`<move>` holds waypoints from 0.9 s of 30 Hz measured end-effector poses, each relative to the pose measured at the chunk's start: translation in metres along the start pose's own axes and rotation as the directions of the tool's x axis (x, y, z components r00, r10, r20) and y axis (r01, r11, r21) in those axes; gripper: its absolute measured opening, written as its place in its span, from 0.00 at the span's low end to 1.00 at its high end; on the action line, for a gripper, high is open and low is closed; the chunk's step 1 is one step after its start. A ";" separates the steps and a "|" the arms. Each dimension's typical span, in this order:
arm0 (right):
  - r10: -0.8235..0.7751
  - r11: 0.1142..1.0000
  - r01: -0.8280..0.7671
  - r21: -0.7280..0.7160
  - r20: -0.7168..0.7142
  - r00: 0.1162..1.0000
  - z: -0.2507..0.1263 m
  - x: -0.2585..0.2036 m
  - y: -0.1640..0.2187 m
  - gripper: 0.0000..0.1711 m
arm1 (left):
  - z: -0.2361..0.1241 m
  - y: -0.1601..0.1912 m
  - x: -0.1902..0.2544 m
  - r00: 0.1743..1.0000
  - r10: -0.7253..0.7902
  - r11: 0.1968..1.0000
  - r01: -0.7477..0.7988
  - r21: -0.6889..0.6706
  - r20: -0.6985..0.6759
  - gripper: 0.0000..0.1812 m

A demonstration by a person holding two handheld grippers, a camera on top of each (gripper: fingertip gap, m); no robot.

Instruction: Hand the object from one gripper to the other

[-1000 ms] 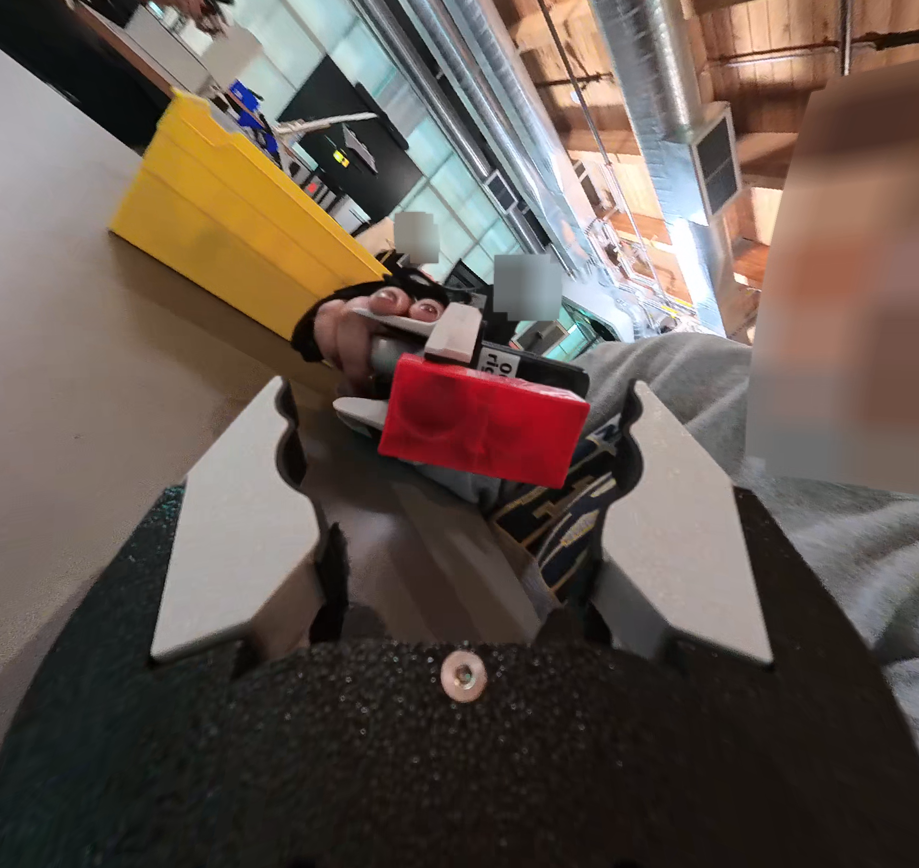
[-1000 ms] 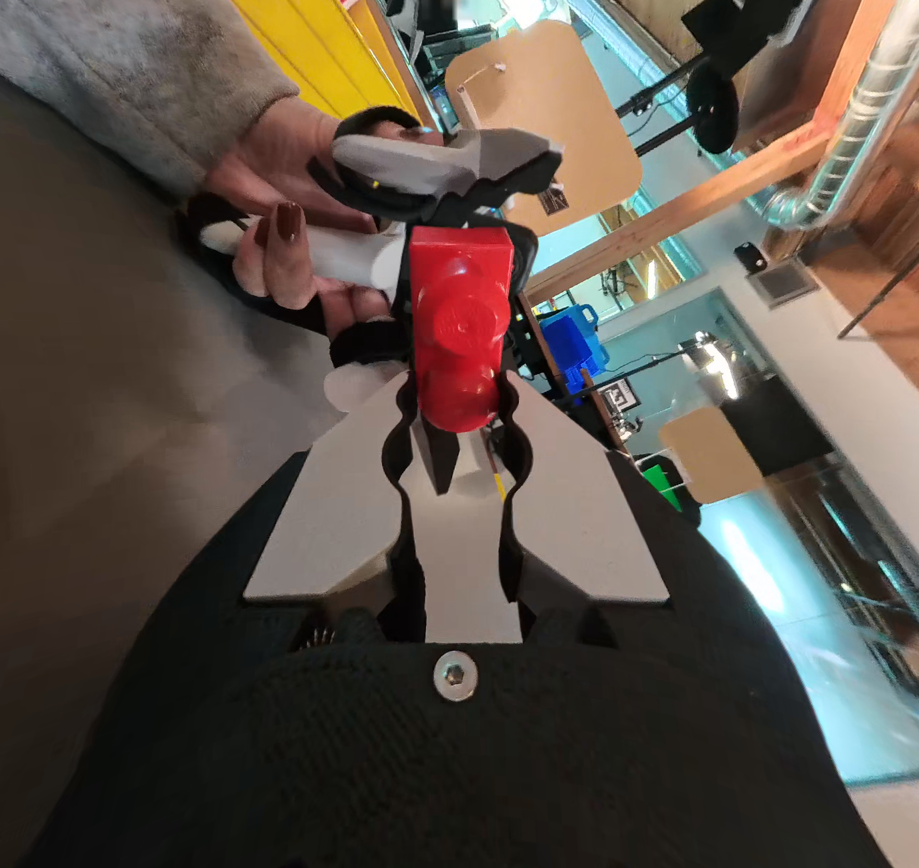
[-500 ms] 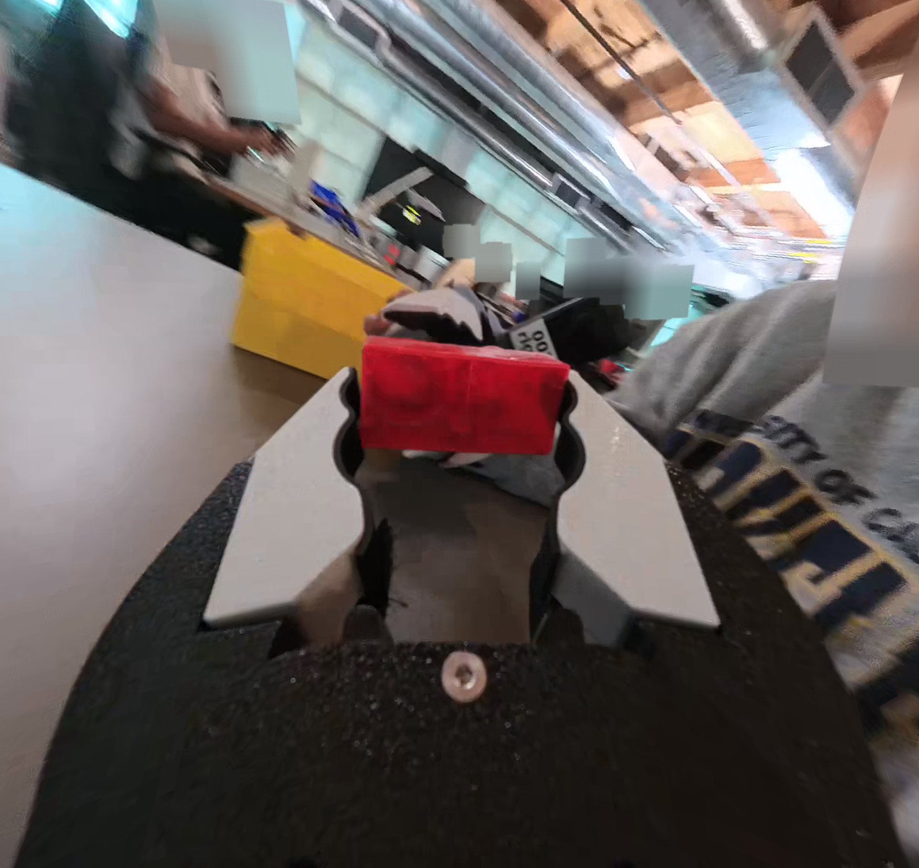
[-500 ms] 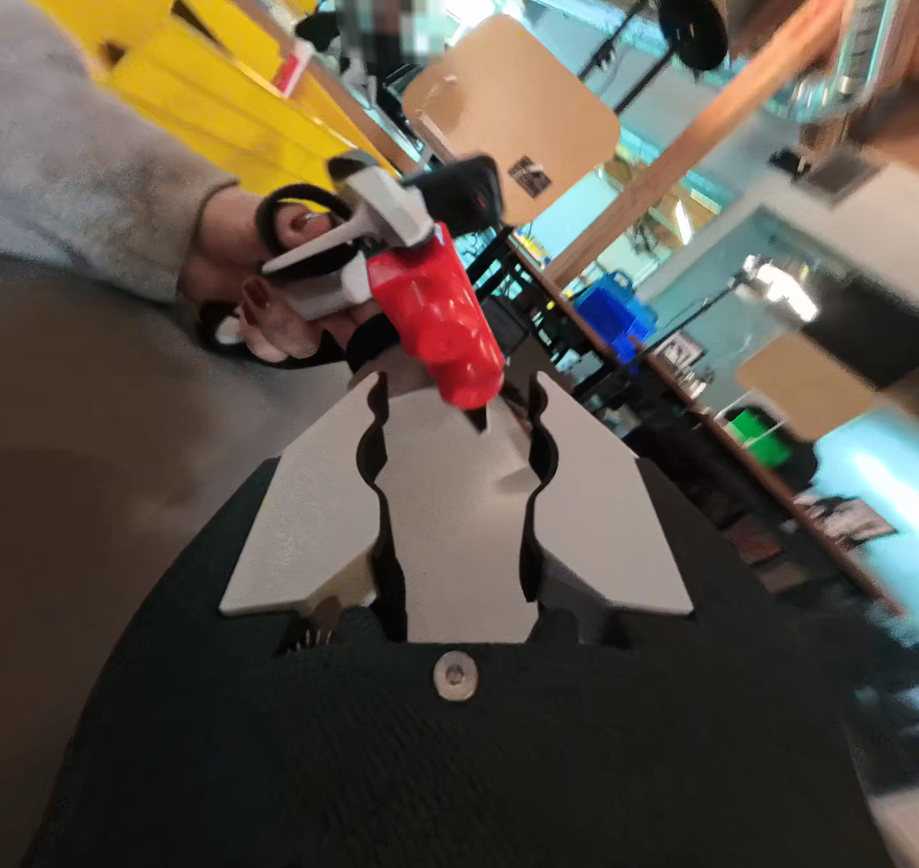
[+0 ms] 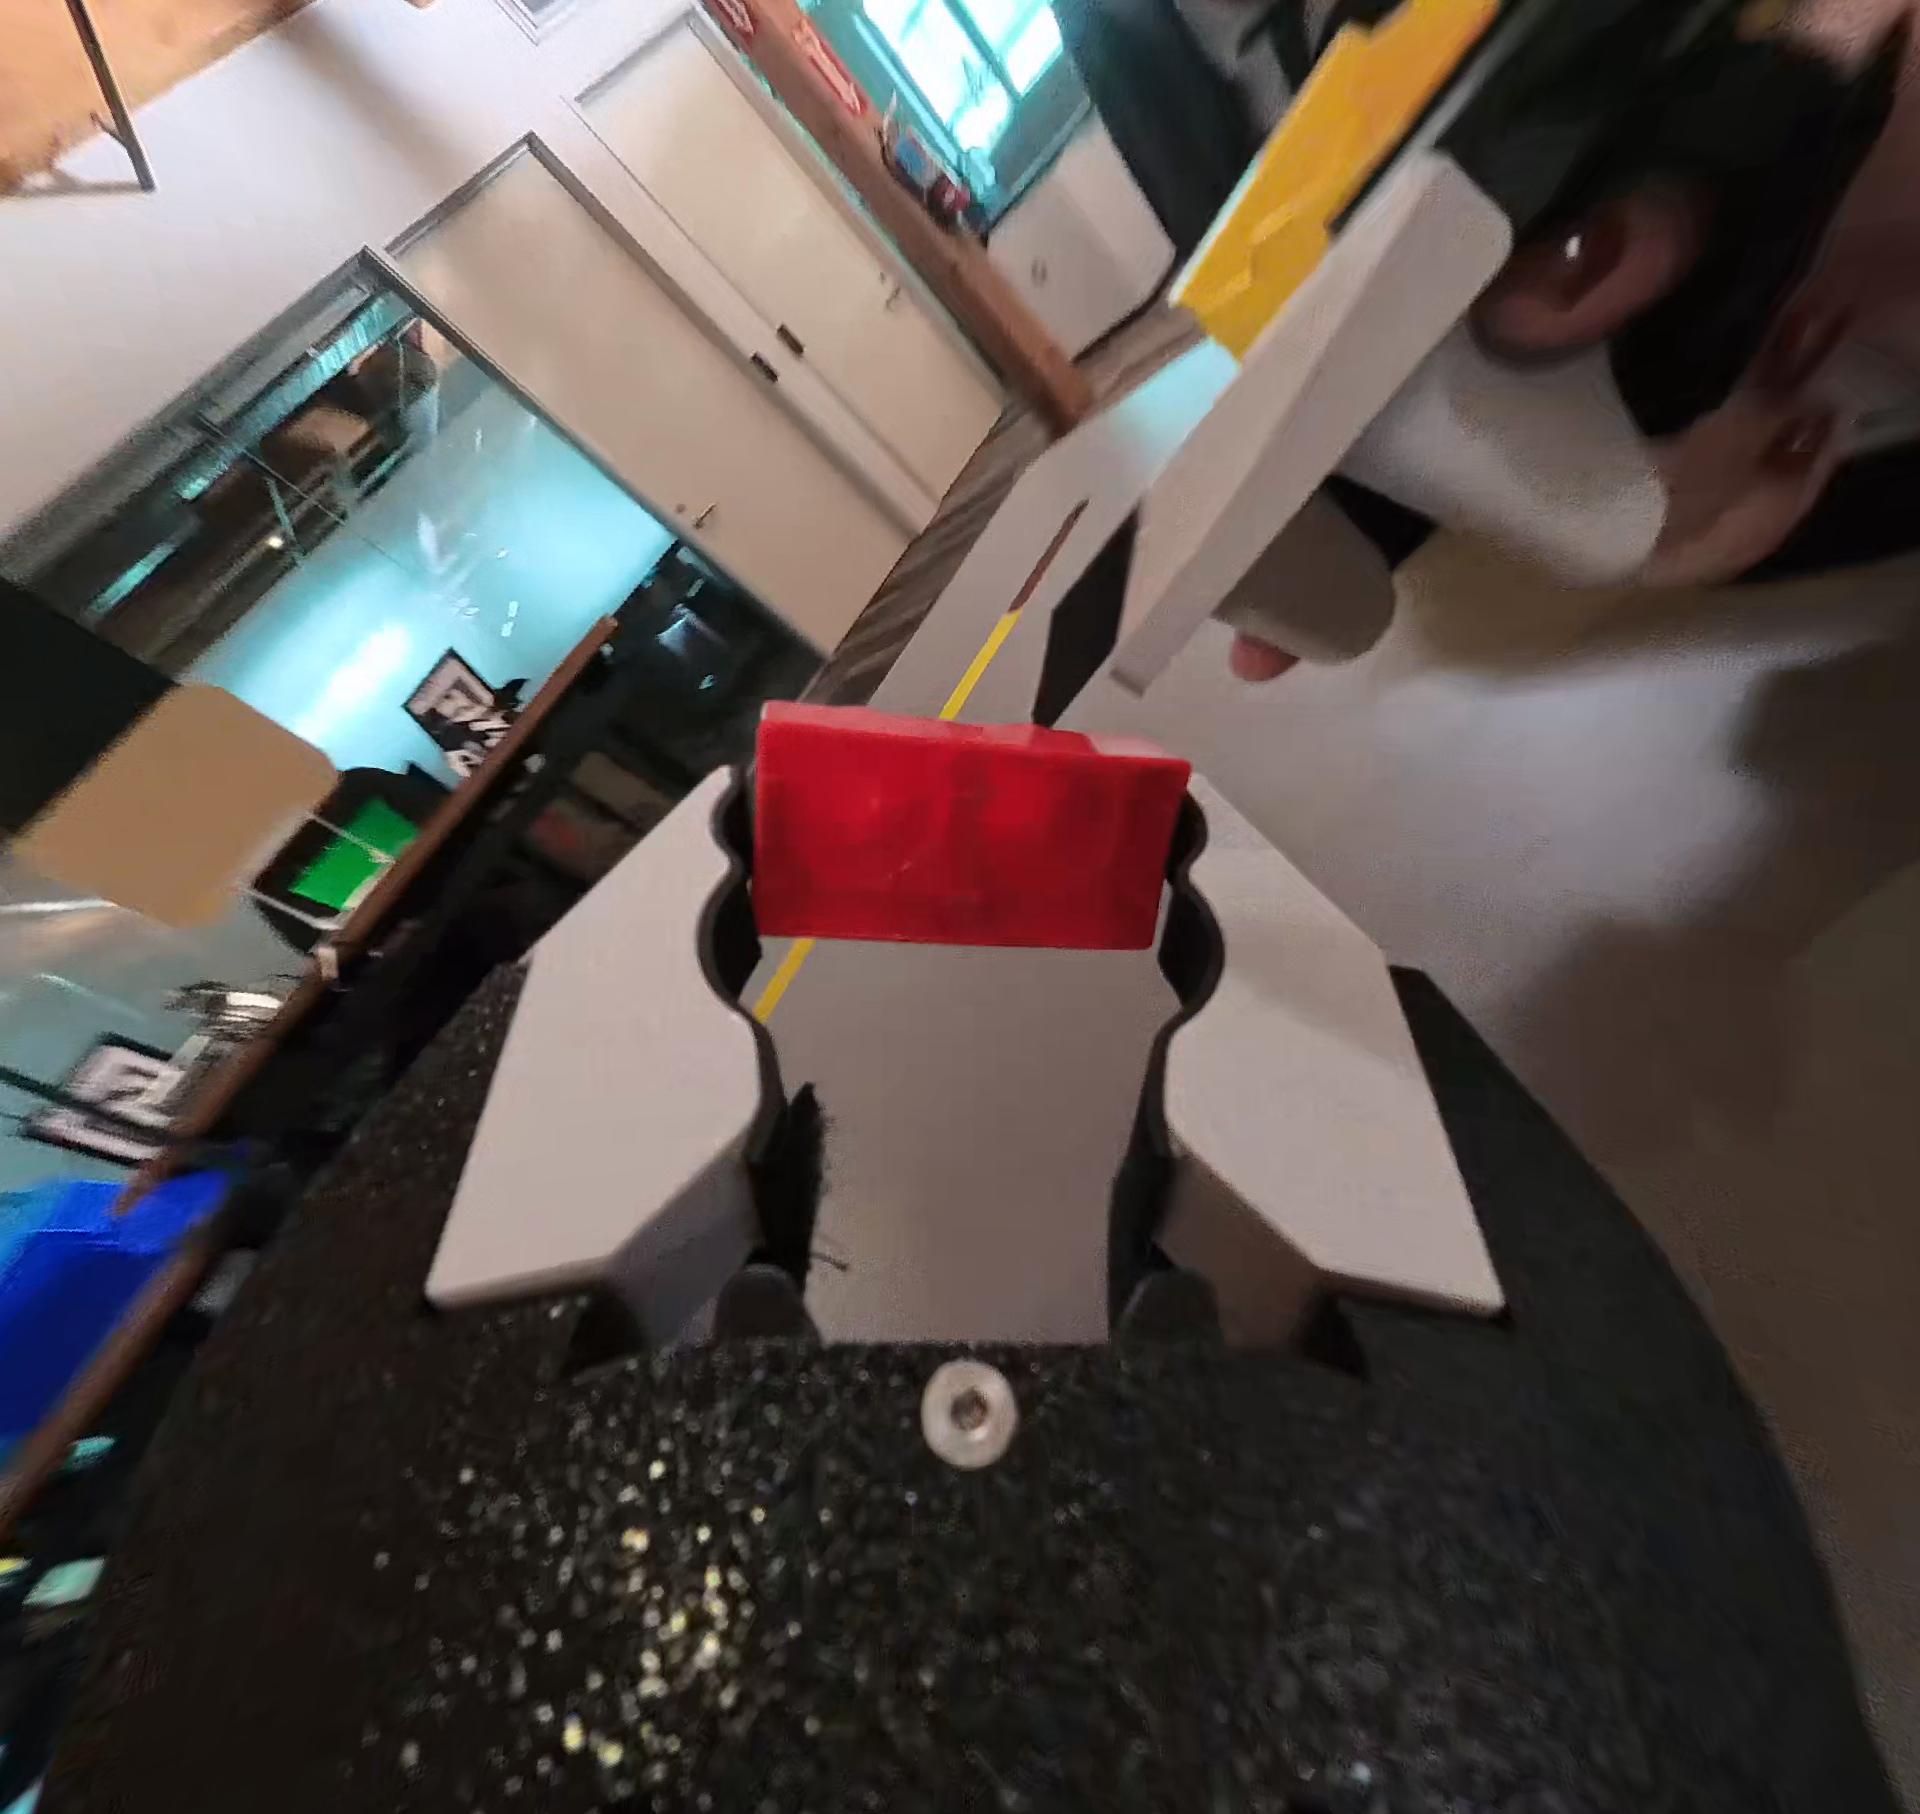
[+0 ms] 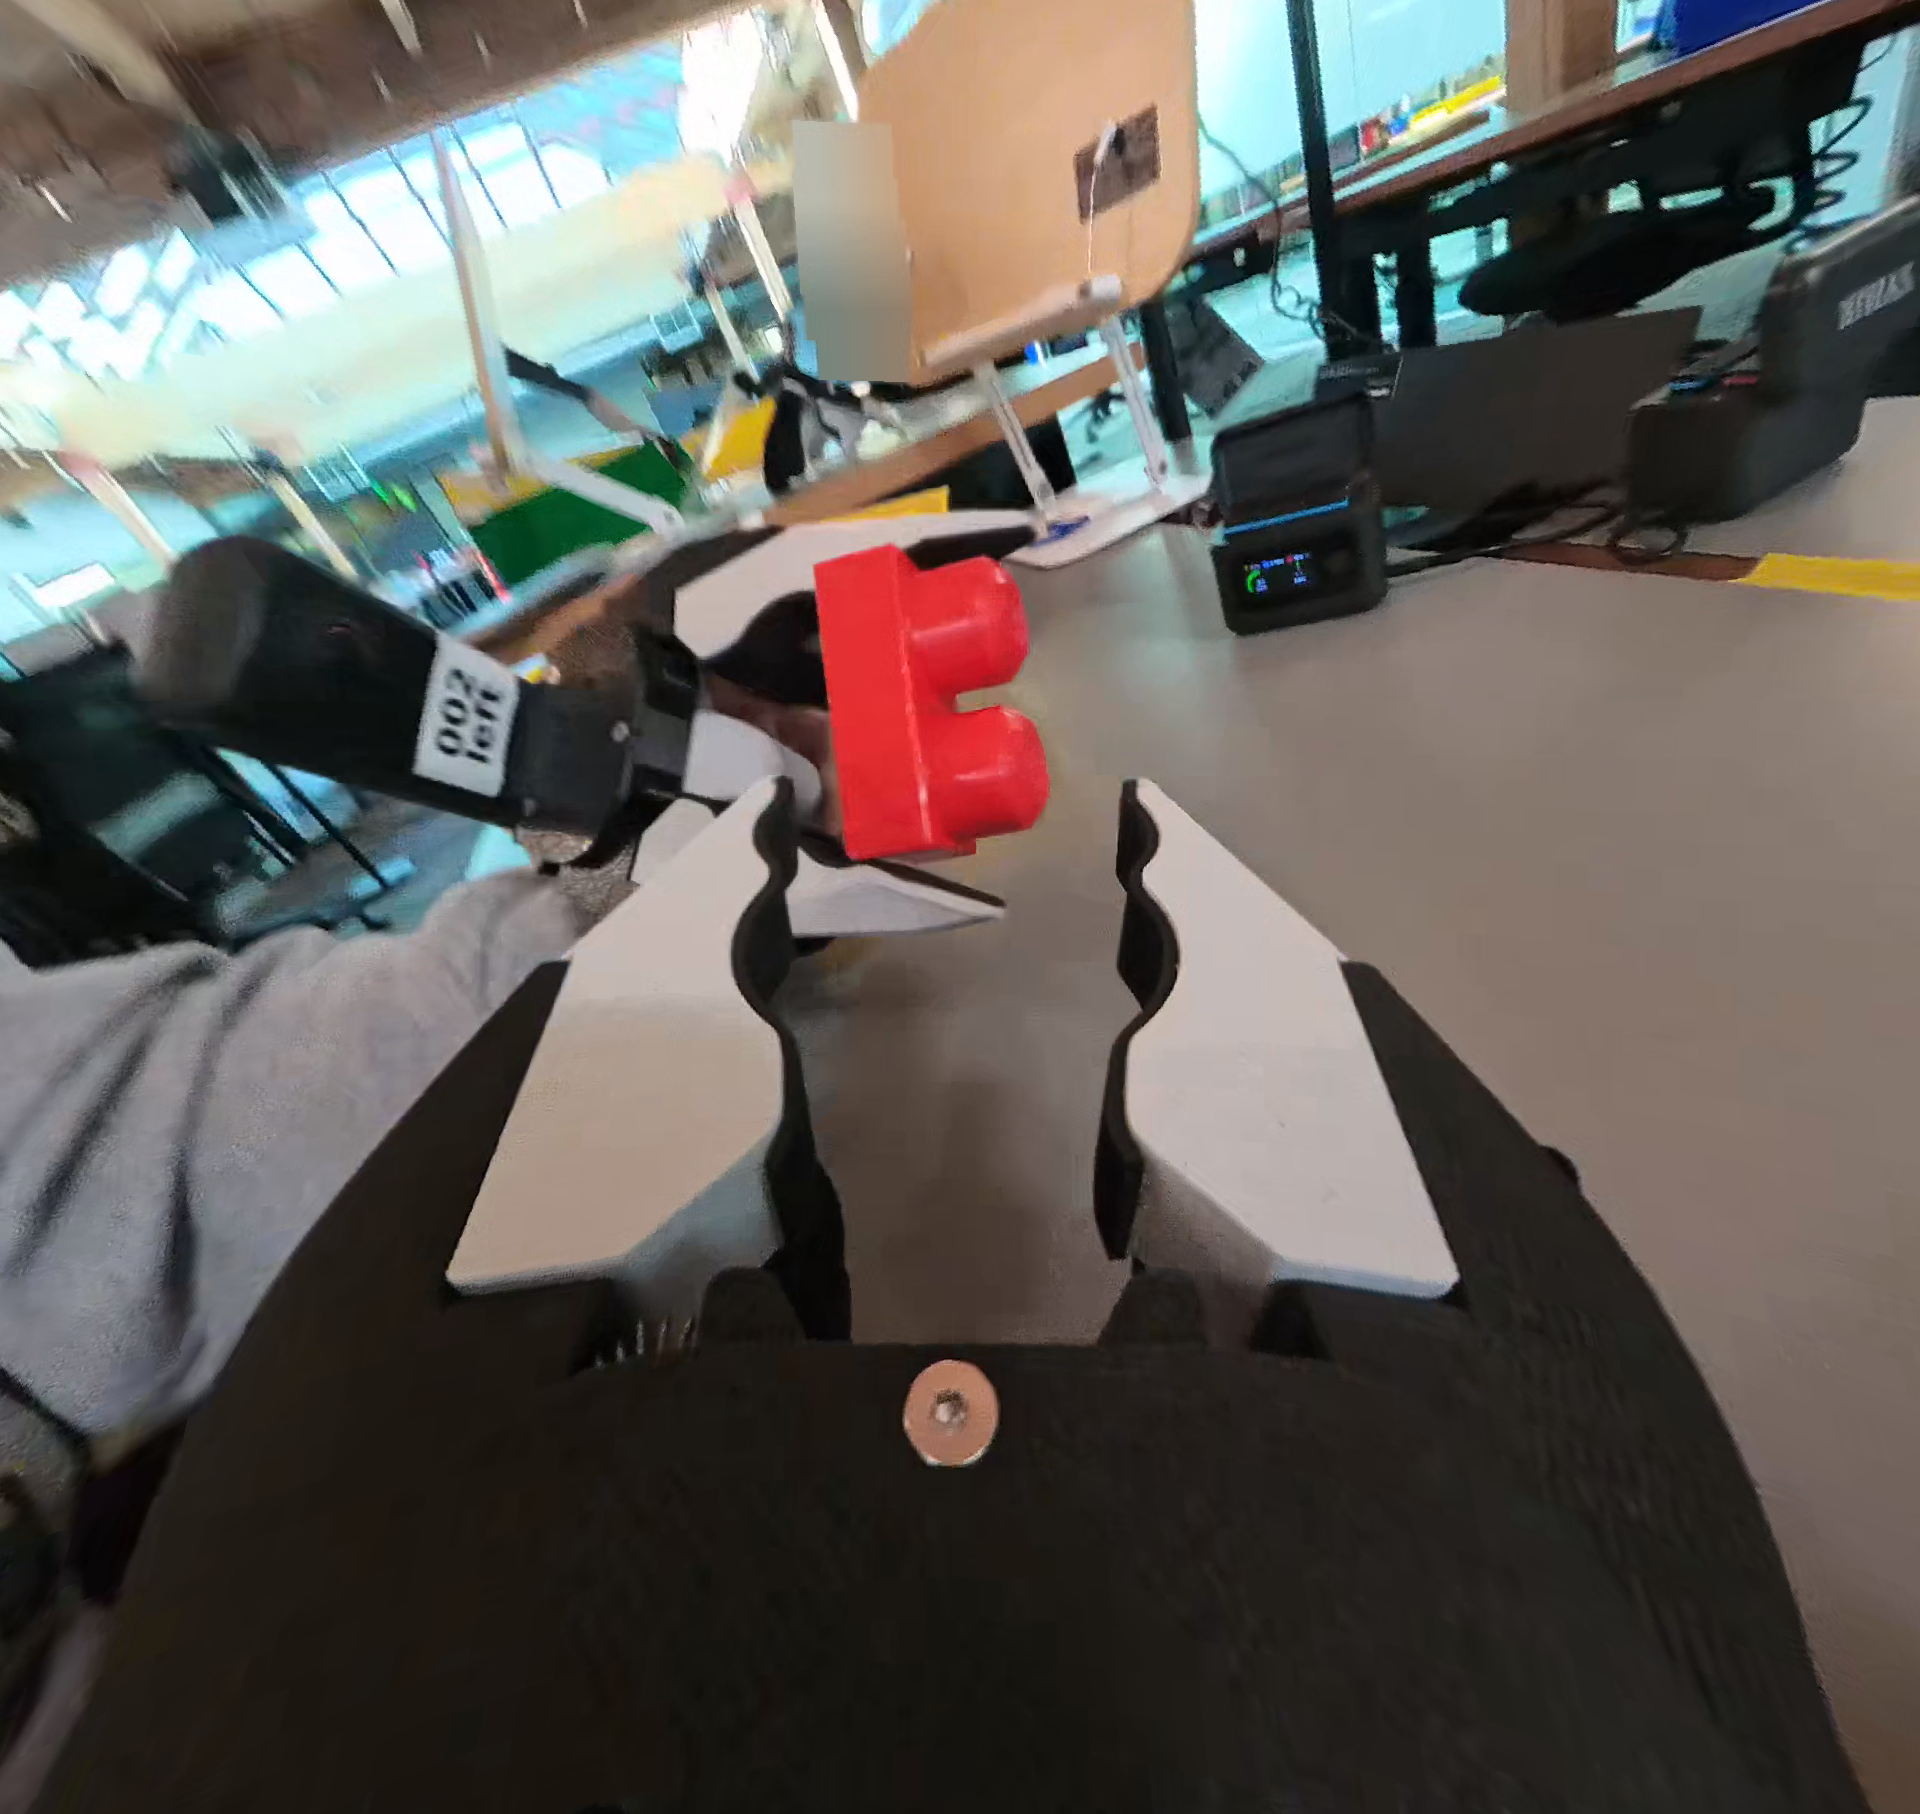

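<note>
A red two-stud block (image 5: 961, 834) is clamped across its width between the fingertips of my left gripper (image 5: 961, 829), held above the grey table. In the right wrist view the same block (image 6: 925, 704) shows studs pointing right, pinched between the left gripper's white fingers (image 6: 894, 910). My right gripper (image 6: 956, 808) is open and empty, its tips just short of the block and not touching it. The right gripper's fingers (image 5: 1320, 414) also show at the upper right of the left wrist view, beyond the block, with a hand behind them.
The grey table (image 6: 1507, 881) carries a small black device with a lit screen (image 6: 1299, 549), a dark laptop (image 6: 1527, 414), cables and a yellow tape strip (image 6: 1829, 575) at the back right. A wooden board on a white stand (image 6: 1029, 154) is behind. A yellow bin (image 5: 1340, 154) is farther off. My left and right fingertips are right by each other.
The block passed from my right gripper to my left: the left shut on it, the right opened and drew back. Both grippers have swung round to new headings.
</note>
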State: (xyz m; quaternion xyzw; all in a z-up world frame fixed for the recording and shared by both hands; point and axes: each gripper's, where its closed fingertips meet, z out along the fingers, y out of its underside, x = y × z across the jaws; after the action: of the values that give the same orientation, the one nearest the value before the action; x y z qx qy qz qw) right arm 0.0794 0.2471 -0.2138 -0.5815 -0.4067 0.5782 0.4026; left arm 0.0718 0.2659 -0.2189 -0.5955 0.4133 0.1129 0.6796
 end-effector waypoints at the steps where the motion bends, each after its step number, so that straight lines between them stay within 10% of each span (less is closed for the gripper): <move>1: -0.028 0.999 0.028 -0.026 -0.004 1.000 0.002 -0.003 0.003 0.36 | 0.002 0.001 0.004 0.998 0.062 0.998 -0.062 -0.028 0.000 0.43; 10: -0.134 0.978 0.126 -0.166 -0.038 0.990 0.006 0.001 0.026 0.26 | 0.004 -0.006 0.026 0.925 0.380 0.922 -0.379 -0.082 -0.014 0.43; 27: 0.282 0.955 -0.235 -0.183 0.306 0.909 -0.009 -0.025 0.024 0.25 | -0.003 -0.022 0.040 0.976 0.111 0.993 -0.099 0.070 -0.187 0.43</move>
State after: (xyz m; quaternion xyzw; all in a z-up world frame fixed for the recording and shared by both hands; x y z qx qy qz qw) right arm 0.0887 0.2152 -0.2280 -0.5530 -0.4274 0.6848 0.2064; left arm 0.1104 0.2437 -0.2310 -0.5600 0.5105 0.0785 0.6478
